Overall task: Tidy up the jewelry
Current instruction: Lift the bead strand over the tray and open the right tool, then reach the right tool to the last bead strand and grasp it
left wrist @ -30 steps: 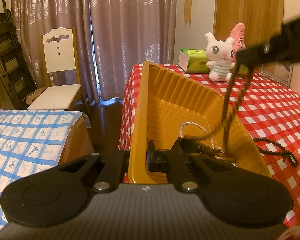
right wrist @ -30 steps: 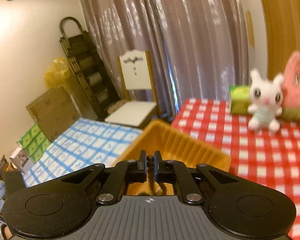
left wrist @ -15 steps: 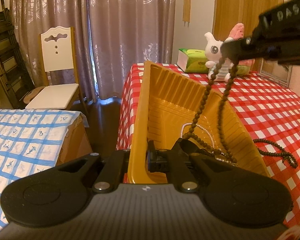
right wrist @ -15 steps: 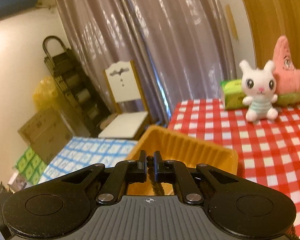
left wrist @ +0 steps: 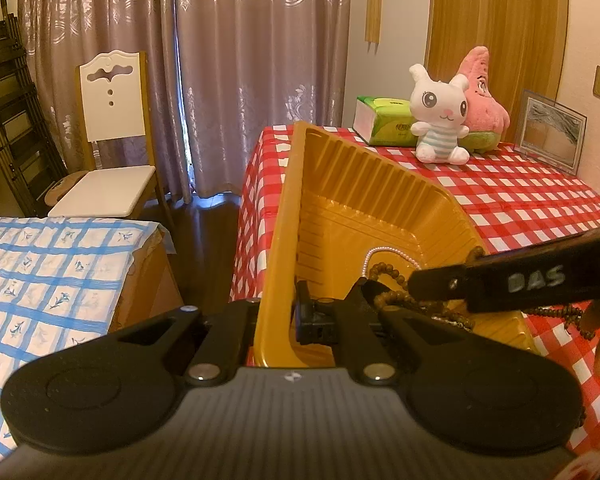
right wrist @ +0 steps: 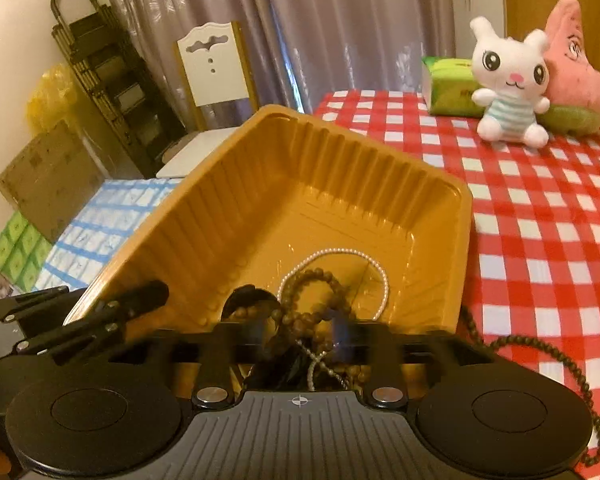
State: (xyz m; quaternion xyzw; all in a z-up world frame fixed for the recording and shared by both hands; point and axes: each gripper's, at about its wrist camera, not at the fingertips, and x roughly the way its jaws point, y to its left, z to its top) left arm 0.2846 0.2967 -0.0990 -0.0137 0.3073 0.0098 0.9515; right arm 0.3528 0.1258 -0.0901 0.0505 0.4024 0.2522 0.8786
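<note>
The right claw (right wrist: pixel 300 330) has dropped from above into the gold tray (right wrist: pixel 440 184) and spread apart. The brown bead necklace (right wrist: pixel 312 300) lies heaped beside a pearl strand (right wrist: pixel 340 252). The left claw (left wrist: pixel 278 312) pinches the tray's rim.

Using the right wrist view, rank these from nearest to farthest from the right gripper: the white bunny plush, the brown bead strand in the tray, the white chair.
1. Brown bead strand: right at the right gripper, in the yellow tray.
2. White bunny plush: on the table, far right.
3. White chair: beyond the table, by the curtain, left.
</note>
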